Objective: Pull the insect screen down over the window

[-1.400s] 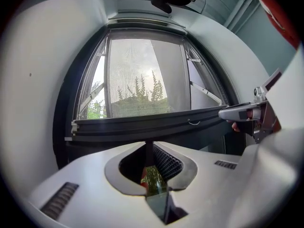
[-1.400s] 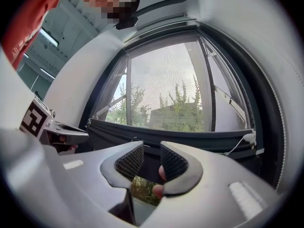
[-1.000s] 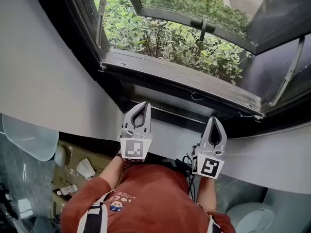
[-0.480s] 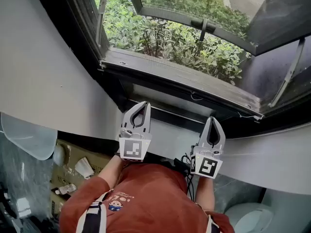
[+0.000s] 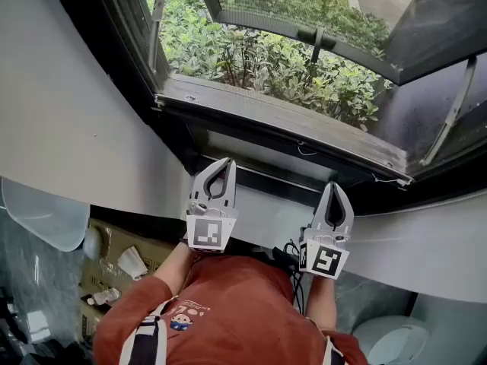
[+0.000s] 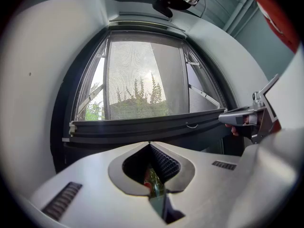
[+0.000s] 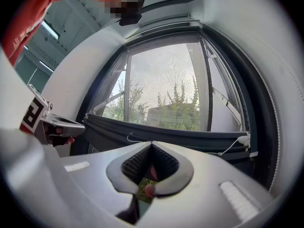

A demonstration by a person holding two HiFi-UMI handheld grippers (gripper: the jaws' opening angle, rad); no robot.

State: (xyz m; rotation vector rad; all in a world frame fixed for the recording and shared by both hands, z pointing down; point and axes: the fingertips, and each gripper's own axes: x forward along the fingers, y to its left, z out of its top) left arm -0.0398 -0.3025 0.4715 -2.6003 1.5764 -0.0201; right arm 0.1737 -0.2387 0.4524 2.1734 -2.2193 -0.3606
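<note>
The window (image 5: 266, 52) has a dark frame, with green bushes outside. In both gripper views a fine mesh screen (image 6: 142, 75) (image 7: 166, 80) covers the opening, and its dark bottom rail (image 6: 142, 126) (image 7: 166, 136) lies low along the frame. A small white cord loop (image 6: 191, 125) (image 7: 128, 137) hangs on that rail. My left gripper (image 5: 226, 163) (image 6: 149, 144) and right gripper (image 5: 337, 185) (image 7: 152, 143) are held side by side below the sill (image 5: 281, 120), pointing at the window. They are apart from it. Both are shut with nothing between the tips.
A grey-white wall (image 5: 68, 128) curves around the window. The window sash (image 5: 304, 33) is swung outward on metal stays (image 5: 449, 116). Below left is a cardboard box (image 5: 114, 268) with small items, and black cables (image 5: 293, 257) hang under the ledge. A white basin (image 5: 396, 341) sits lower right.
</note>
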